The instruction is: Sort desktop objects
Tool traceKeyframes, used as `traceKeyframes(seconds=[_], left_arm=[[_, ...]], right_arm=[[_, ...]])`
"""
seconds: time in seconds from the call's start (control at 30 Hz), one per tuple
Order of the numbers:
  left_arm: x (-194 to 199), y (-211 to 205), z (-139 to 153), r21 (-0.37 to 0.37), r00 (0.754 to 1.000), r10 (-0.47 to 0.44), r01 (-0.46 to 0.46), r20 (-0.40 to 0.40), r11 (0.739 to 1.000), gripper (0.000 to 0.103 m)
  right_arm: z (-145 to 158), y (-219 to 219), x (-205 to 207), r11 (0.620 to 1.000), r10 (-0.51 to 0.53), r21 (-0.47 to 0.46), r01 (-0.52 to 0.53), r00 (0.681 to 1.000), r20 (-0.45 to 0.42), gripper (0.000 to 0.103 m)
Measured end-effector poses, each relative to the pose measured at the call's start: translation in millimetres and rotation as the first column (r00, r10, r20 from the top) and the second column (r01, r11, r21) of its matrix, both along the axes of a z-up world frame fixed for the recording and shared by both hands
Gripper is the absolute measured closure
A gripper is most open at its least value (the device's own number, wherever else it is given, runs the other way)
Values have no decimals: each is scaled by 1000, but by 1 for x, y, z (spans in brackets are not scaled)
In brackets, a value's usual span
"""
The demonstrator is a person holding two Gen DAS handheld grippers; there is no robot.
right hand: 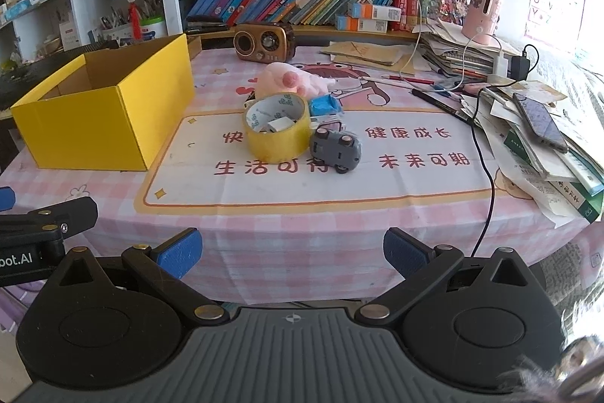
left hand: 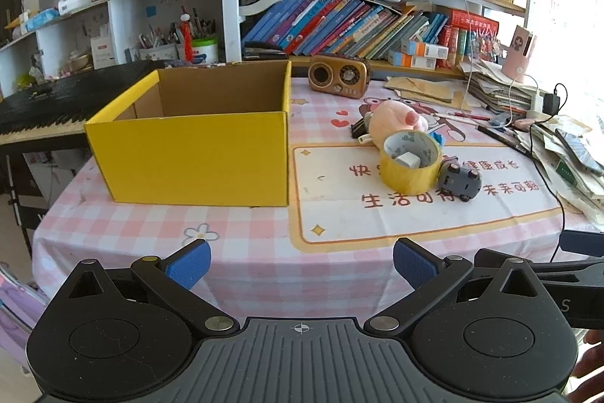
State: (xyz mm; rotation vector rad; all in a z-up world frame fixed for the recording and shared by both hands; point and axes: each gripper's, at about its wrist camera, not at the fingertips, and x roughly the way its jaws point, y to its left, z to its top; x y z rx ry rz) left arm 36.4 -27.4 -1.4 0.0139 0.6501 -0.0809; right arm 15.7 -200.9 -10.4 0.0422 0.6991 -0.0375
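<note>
Left gripper (left hand: 302, 267) held low over the near edge of the bench (left hand: 245, 252), jaws released and spread wide, blue pads (left hand: 188, 265) gripping nothing. Right gripper (right hand: 292, 253) likewise back at the near edge, jaws parted wide and empty, just beside the left one, whose black body shows at the left border of the right wrist view. Open yellow box (left hand: 192, 153) standing on the pink checked cloth toward the left of the bench, interior bare cardboard as far as seen from this low angle. To the right of the box, well apart from it, a small cluster of things to sort on the printed mat: yellow tape roll (left hand: 409, 163) standing on its flat side with a small white block (left hand: 407, 160) lying inside its ring; grey toy car (left hand: 459, 181) tipped over, wheels showing, touching the roll's right side; pink plush toy (left hand: 396, 121) just behind the roll; blue toy (right hand: 324, 106) between the plush and the car, mostly hidden in the left wrist view. Farther back, brown retro radio (left hand: 338, 77) near the bookshelf (left hand: 358, 25). Along the right edge, stacked papers (left hand: 566, 153) with cables, a black pen (right hand: 439, 104), and a phone (right hand: 538, 121) lying on top.
</note>
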Motion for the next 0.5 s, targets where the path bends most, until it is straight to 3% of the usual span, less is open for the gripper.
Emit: traceKeyframes(seconds=[0.5], left_arm=[[41, -40, -10, -33, 999, 31, -32, -35, 999, 0]], right_arm=[[-7, -47, 50, 999, 46, 10, -46, 997, -55, 0]])
